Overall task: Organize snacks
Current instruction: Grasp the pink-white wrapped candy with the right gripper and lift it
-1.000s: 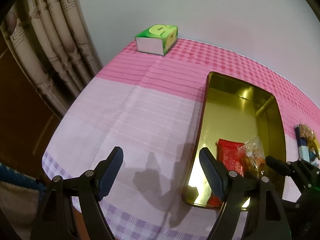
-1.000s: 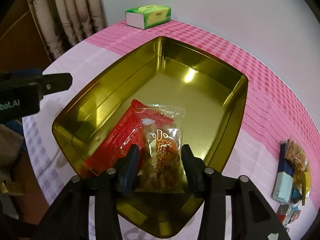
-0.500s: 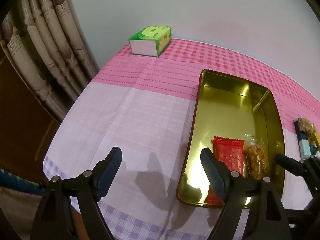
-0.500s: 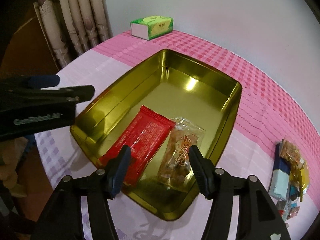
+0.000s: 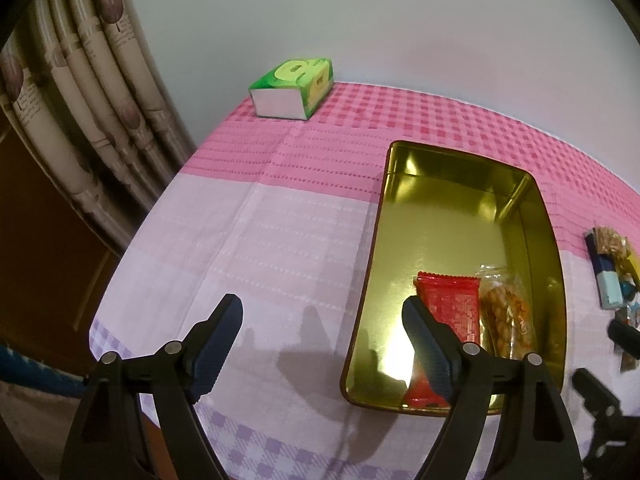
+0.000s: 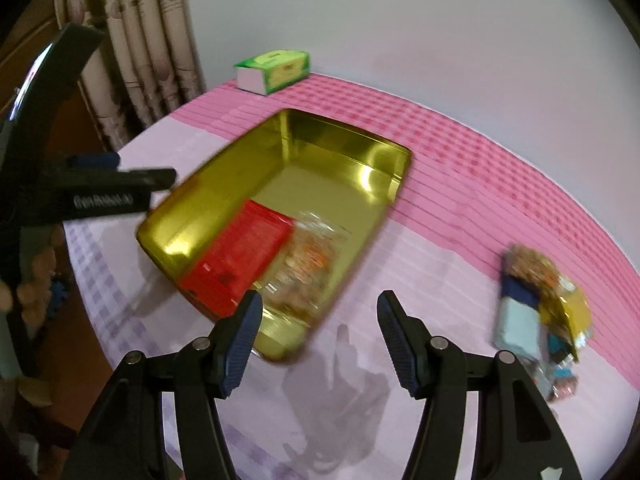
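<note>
A gold tin tray (image 5: 536, 216) (image 6: 344, 152) sits on the pink checked tablecloth. Inside it lie a red snack packet (image 5: 450, 308) (image 6: 244, 252) and a clear bag of orange snacks (image 5: 506, 312) (image 6: 308, 268), side by side. A pile of loose snack packets (image 5: 612, 272) (image 6: 540, 312) lies on the cloth to the right of the tray. My left gripper (image 5: 322, 336) is open and empty, above the cloth left of the tray. My right gripper (image 6: 320, 332) is open and empty, above the cloth near the tray's front right corner, and its view is blurred.
A green tissue box (image 5: 294, 88) (image 6: 274, 70) stands at the far left corner of the table. Patterned curtains (image 5: 80, 100) hang on the left, past the table's edge. A white wall runs behind the table.
My right gripper let go of the clear snack bag into the tray, opened and pulled back up and to the right. My left gripper rose slightly and stayed open.
</note>
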`<state>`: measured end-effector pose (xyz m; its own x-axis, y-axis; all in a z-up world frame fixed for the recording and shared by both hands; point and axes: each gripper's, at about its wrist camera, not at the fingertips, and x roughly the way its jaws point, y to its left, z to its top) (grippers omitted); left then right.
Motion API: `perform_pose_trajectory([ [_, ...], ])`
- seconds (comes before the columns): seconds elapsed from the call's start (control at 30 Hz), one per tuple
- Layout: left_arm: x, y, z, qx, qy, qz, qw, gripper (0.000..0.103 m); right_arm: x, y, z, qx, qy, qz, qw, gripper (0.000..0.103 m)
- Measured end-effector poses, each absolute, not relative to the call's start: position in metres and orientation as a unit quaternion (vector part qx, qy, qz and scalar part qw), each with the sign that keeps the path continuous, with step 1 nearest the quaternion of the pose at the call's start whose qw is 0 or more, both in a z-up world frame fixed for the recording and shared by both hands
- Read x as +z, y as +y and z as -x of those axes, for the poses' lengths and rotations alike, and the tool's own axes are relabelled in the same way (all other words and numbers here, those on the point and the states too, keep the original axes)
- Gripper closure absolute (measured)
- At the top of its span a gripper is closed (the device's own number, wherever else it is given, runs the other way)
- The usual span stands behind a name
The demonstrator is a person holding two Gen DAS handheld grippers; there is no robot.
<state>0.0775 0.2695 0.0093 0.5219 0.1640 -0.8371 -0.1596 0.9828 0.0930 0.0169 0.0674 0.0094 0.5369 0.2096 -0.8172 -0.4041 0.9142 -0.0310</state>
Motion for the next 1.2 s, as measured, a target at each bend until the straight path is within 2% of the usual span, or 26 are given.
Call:
perform_pose_trajectory([
  [0.5, 0.013, 0.236, -0.071, 0.063, 0.476, -0.021, 0.877, 0.021, -0.004, -0.103, 0.024, -0.001, 0.482, 0.046, 0.875, 0.052],
  [0.9, 0.013, 0.205, -0.067, 0.033, 0.475, -0.038, 0.879, 0.021, -0.029, -0.14, 0.03, -0.035, 0.503, 0.0, 0.864, 0.06],
  [1.07, 0.013, 0.187, -0.063, 0.016, 0.472, -0.051, 0.88, 0.021, -0.038, -0.146, 0.023, -0.04, 0.506, -0.01, 0.862, 0.065],
  [1.2, 0.01, 0.171, -0.059, 0.003, 0.474, -0.064, 0.878, 0.021, -0.047, -0.148, 0.017, -0.032, 0.512, -0.016, 0.858, 0.078],
])
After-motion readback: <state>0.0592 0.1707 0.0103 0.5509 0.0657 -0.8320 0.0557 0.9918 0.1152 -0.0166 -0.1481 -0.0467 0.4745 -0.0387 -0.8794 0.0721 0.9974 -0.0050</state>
